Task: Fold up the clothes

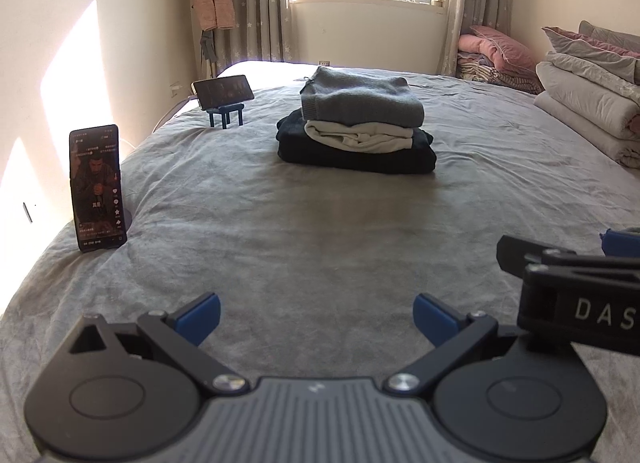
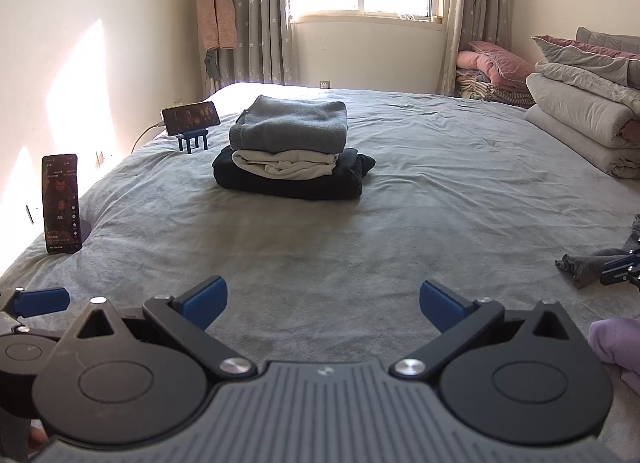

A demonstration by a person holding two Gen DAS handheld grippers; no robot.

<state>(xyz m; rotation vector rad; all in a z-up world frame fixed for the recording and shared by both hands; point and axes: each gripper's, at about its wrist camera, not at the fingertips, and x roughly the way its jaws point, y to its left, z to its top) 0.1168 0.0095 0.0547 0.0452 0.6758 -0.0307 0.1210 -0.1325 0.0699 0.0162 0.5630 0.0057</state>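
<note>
A stack of folded clothes point(image 1: 354, 125) sits near the middle of the grey bed point(image 1: 280, 223), well beyond both grippers. Its long axis runs left to right across the bed. A grey knit piece point(image 1: 360, 97) lies on top with a ribbed edge at its left end, a cream garment point(image 1: 360, 137) lies under it, and a dark garment point(image 1: 356, 155) forms the base, bulging out past the others at the right end.

The left gripper point(image 1: 316, 317) hovers low over bare bedding, its blue-padded jaws spread wide and empty. The right gripper point(image 2: 323, 305) is just beside it, jaws likewise spread with nothing between them.

At the right edge of the right wrist view a crumpled grey garment point(image 2: 588, 265) lies on the bed, cut off by the frame; a small dark clip-like object point(image 2: 620, 269) seems to sit on it, though it is hard to make out. A lilac cloth point(image 2: 616, 343) shows only partly at the near right.

On the left, an upright phone point(image 1: 98, 187) stands near, and a second phone point(image 1: 223, 91) rests sideways on a small blue stand point(image 1: 226, 115) further off. Folded quilts point(image 1: 592, 103) are piled at the far right.
</note>
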